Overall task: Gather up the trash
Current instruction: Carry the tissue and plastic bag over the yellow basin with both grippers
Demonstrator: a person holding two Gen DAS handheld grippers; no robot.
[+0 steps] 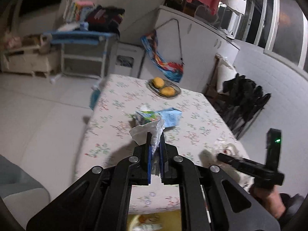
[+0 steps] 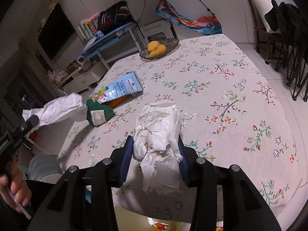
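Observation:
My left gripper (image 1: 155,140) is shut on a crumpled white tissue (image 1: 148,132) and holds it above the near left part of the floral tablecloth (image 1: 192,115). The tissue also shows in the right wrist view (image 2: 61,109), with the left gripper (image 2: 30,121) at the left edge. My right gripper (image 2: 156,144) is shut on a larger wad of white tissue (image 2: 159,134) above the table's near edge. It shows in the left wrist view (image 1: 221,156) low on the right. A flattened blue and green carton (image 2: 119,90) lies on the table, also in the left wrist view (image 1: 163,116).
A wire basket with yellow fruit (image 2: 159,48) stands at the table's far side. Chairs with dark clothes (image 2: 288,28) stand to the right. A blue desk with books and a bag (image 2: 107,32) is beyond the table. Something yellow with items in it (image 1: 146,221) shows below the table's near edge.

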